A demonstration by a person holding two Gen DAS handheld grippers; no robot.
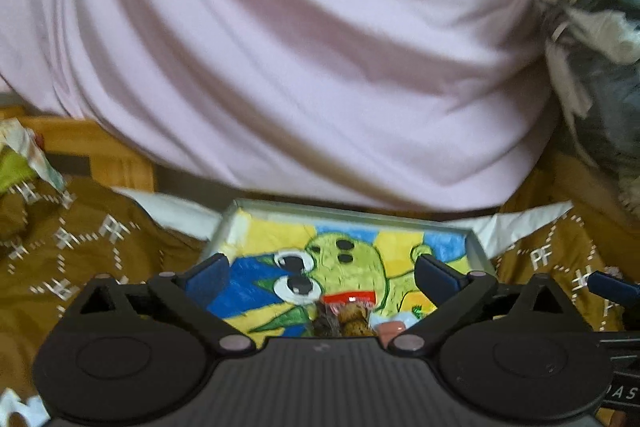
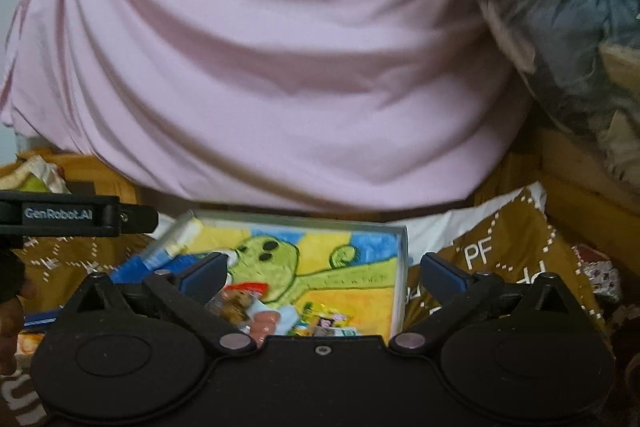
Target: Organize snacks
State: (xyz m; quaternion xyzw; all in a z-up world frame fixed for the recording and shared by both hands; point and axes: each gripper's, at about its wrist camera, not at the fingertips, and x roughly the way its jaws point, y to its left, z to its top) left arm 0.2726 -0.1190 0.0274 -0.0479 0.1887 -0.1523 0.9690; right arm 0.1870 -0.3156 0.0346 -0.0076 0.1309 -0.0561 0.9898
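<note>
Currently both the left gripper (image 1: 320, 273) and right gripper (image 2: 322, 273) hover spread, empty; snacks (image 1: 348, 319) lie at six o'clock in the tray (image 1: 348, 213).

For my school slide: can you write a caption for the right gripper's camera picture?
Open right gripper hovers over a box with a green cartoon drawing and wrapped snacks.

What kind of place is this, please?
Probably a home room, perhaps a bedroom: a brown patterned cloth covers the surface, a bag of clothes stands nearby, and a child's drawing lines the tray.
</note>
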